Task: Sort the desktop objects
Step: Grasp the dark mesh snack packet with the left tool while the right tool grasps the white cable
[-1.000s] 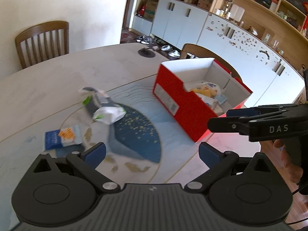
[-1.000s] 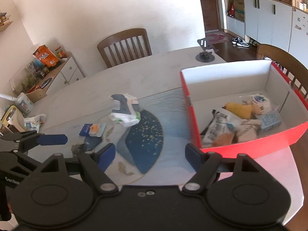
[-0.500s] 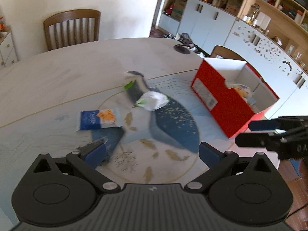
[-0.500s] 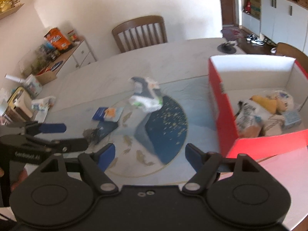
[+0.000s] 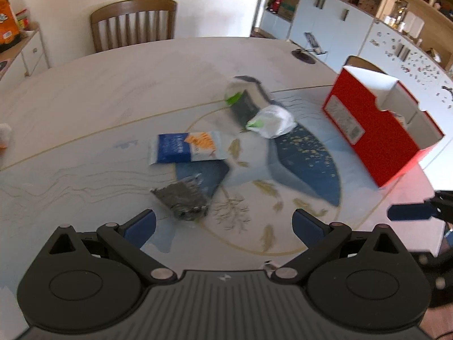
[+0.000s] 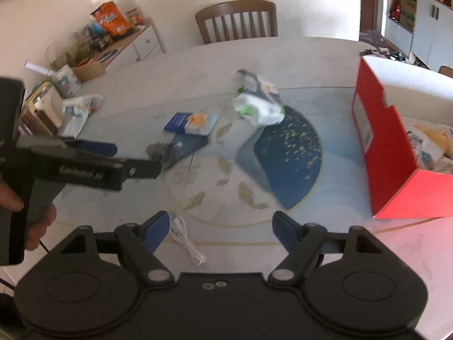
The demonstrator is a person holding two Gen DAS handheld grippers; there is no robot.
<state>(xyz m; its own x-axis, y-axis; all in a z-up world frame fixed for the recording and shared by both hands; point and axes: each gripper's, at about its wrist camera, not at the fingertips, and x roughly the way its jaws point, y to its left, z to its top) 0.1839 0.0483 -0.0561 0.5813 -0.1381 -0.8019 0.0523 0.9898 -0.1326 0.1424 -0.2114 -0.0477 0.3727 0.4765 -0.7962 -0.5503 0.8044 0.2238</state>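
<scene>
Left gripper (image 5: 223, 223): jaws wide apart, nothing between them, angled down over the mat (image 5: 305, 164). Right gripper (image 6: 220, 226): likewise spread and empty. Neither holds anything; judged to be an approach to the next pick.

Nearest the left gripper lies a grey crumpled wrapper (image 5: 181, 198), just ahead of its left finger and apart from it; likely the next target, since it lies closest. A white cable (image 6: 188, 243) lies by the right gripper's left finger, on the table edge.

Beyond the wrapper, flat on the mat: a blue-and-white packet (image 5: 187, 147). Farther still, a white-and-green bag (image 5: 271, 119) resting against a dark pouch (image 5: 245, 104). All four are loose and well apart from the red box (image 5: 376, 138), which stands at the right with snack packs already inside, so it reads as the sorting bin; task partly done.

Surface: pale table (image 5: 99, 85) with a round blue printed mat. Room: wooden chair (image 5: 133, 22) at the far side, white wall, cupboards and shelves at right, a cluttered sideboard (image 6: 113, 45) at left. Frames are motion-blurred.
</scene>
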